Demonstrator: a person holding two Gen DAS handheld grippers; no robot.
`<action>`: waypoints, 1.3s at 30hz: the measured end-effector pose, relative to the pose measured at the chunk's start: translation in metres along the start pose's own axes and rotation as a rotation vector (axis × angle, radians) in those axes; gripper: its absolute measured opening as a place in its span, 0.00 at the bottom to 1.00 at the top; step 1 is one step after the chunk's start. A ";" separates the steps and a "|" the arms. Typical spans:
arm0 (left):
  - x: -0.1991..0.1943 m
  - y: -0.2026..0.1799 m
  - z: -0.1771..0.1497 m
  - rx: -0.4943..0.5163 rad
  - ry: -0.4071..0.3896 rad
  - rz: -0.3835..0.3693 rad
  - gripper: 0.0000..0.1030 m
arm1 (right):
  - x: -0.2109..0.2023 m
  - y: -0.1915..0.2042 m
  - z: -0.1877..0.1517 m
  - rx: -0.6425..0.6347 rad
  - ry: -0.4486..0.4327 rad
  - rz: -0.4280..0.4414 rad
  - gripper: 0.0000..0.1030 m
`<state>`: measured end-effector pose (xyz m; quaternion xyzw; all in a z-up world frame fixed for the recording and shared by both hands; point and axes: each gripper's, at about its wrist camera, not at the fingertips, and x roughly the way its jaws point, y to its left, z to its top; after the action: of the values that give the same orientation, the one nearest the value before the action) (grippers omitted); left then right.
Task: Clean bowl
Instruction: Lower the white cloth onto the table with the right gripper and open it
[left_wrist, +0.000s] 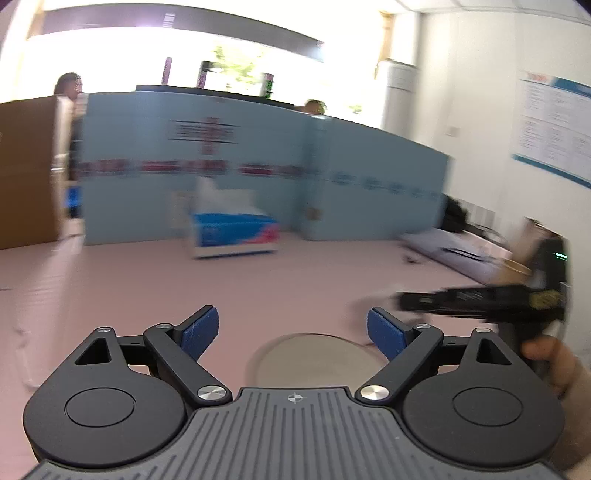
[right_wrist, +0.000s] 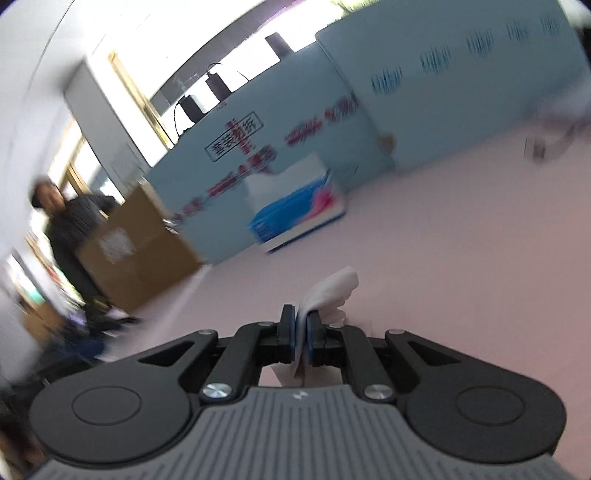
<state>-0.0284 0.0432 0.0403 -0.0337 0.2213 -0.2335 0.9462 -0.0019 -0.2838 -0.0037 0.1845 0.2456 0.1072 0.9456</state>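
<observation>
Our left gripper (left_wrist: 293, 332) hangs with its blue-padded fingers (left_wrist: 199, 330) spread wide apart and nothing between them. Just below and beyond that gap, in the left wrist view, we see the bowl (left_wrist: 314, 360) sitting on the pink table (left_wrist: 147, 280); its pale round rim is blurred, and its near part is hidden behind the gripper body. Farther back on the table stands a blue-and-white tissue box (left_wrist: 232, 230) with a white sheet poking from its top, close to the light blue partition (left_wrist: 258, 158) that walls off the far edge. A brown cardboard box (left_wrist: 29, 170) stands at the left end of that partition. To the right of the bowl, the body of our right gripper (left_wrist: 476, 297) comes in from the side as a dark blurred bar, with the right hand (left_wrist: 550, 360) partly visible at the picture's edge. From the right wrist view, the right gripper (right_wrist: 301, 334) has its pads pressed together on a crumpled white tissue (right_wrist: 330, 291), which sticks up and forward out of the pinch above the pink tabletop. The same tissue box (right_wrist: 299, 210) lies beyond it. We cannot see the bowl in this view.
</observation>
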 end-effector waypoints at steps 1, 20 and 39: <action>0.001 0.005 0.001 -0.015 -0.006 0.040 0.92 | 0.000 0.004 0.001 -0.048 -0.008 -0.045 0.09; 0.043 0.060 -0.017 -0.129 0.117 0.467 1.00 | 0.030 0.010 -0.024 -0.296 0.099 -0.271 0.37; 0.043 0.060 -0.026 -0.187 0.195 0.464 1.00 | -0.005 0.017 -0.006 -0.256 -0.056 -0.364 1.00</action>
<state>0.0201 0.0776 -0.0104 -0.0468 0.3340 0.0091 0.9414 -0.0109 -0.2680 0.0005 0.0186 0.2330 -0.0402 0.9715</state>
